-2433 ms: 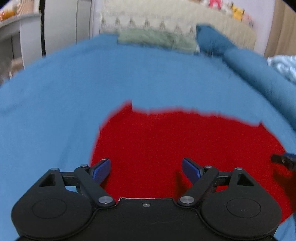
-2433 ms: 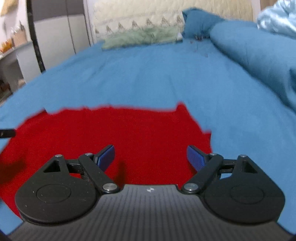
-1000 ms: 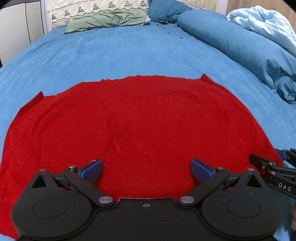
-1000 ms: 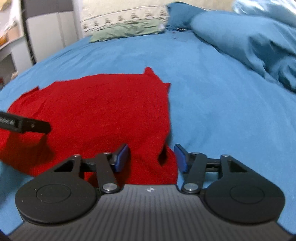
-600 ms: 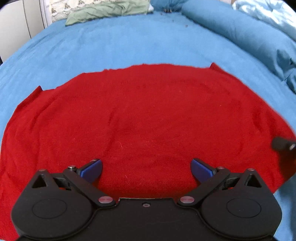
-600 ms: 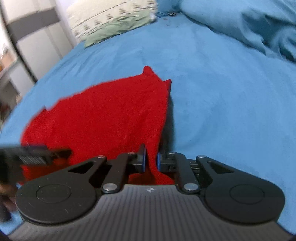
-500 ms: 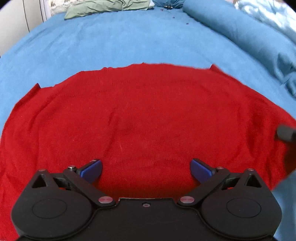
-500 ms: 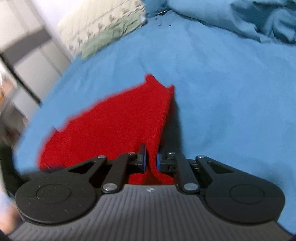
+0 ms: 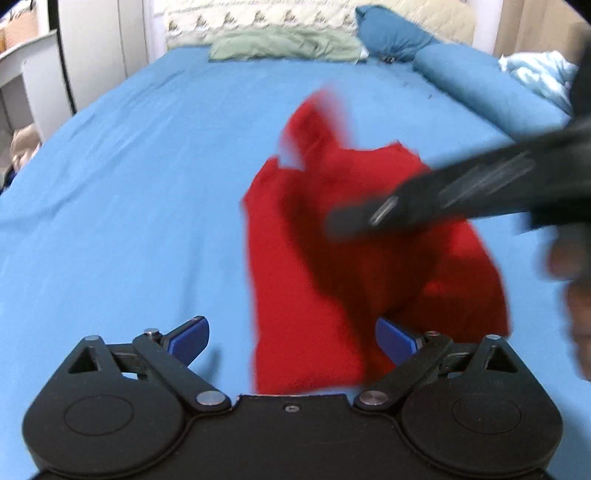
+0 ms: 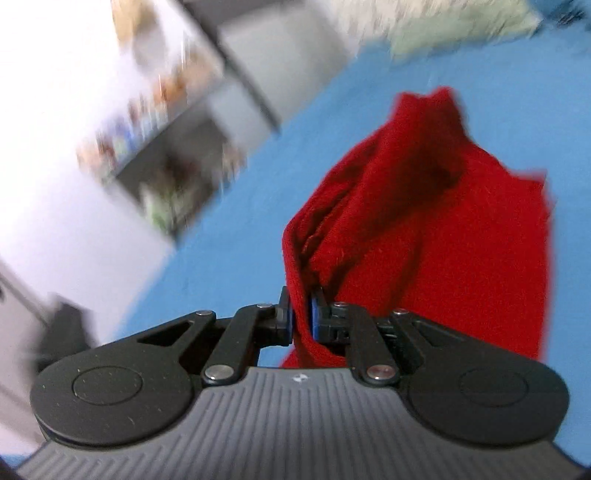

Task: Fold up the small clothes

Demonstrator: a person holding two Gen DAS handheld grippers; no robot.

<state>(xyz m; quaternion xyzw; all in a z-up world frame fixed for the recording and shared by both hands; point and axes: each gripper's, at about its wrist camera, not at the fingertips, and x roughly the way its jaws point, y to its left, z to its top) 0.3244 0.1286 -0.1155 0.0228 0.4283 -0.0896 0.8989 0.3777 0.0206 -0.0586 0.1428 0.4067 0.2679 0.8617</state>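
Note:
A red knit garment [image 9: 354,266] lies bunched on the blue bed sheet [image 9: 140,177], partly lifted and blurred. My left gripper [image 9: 291,341] is open and empty just in front of the garment's near edge. My right gripper [image 10: 300,317] is shut on an edge of the red garment [image 10: 436,229] and holds it up off the bed. The right gripper also shows in the left wrist view as a blurred black bar [image 9: 461,195] crossing over the garment from the right.
A green pillow [image 9: 288,46] and a blue pillow [image 9: 391,35] lie at the head of the bed. A rolled blue duvet [image 9: 487,92] runs along the right side. White cupboards [image 9: 96,48] and shelves [image 10: 159,122] stand to the left.
My right gripper closed on the garment's right edge and has swung it up and over to the left. The flat garment is now bunched. My left gripper stayed open.

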